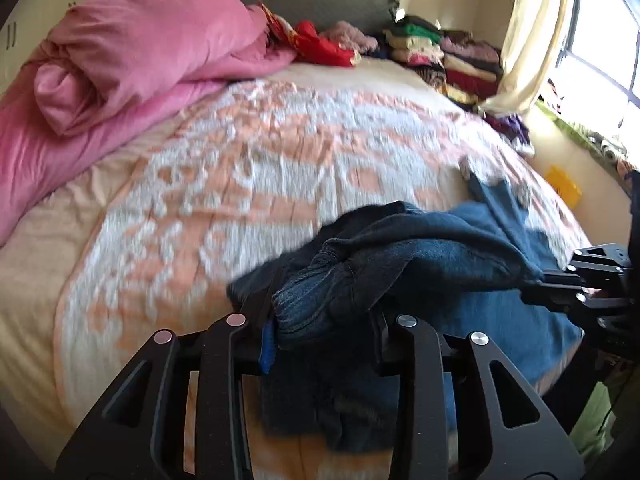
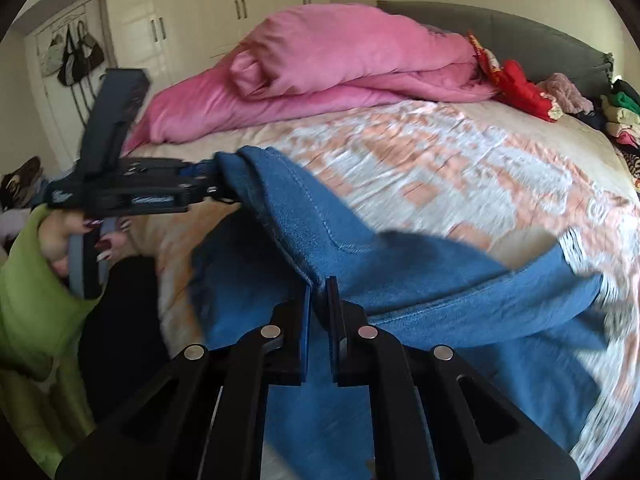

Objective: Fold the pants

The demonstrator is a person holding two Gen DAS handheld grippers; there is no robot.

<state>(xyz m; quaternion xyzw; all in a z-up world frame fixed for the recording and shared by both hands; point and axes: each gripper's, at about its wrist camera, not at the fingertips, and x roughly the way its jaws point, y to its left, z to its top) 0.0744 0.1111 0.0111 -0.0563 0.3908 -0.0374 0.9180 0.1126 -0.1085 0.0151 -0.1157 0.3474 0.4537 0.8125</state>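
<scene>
Above the near edge of the patterned bedspread [image 1: 248, 152], blue jeans [image 2: 400, 280] are held aloft, bunched denim apparently clamped in the left gripper [image 1: 324, 320], a seam pinched by the nearly closed right gripper [image 2: 319, 300]; uneven tension risks slippage, skewing the fold.

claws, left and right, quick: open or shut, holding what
Left claw: shut on the pants, a bunched fold between its fingers.
Right claw: shut on the pants, pinching an edge.
</scene>
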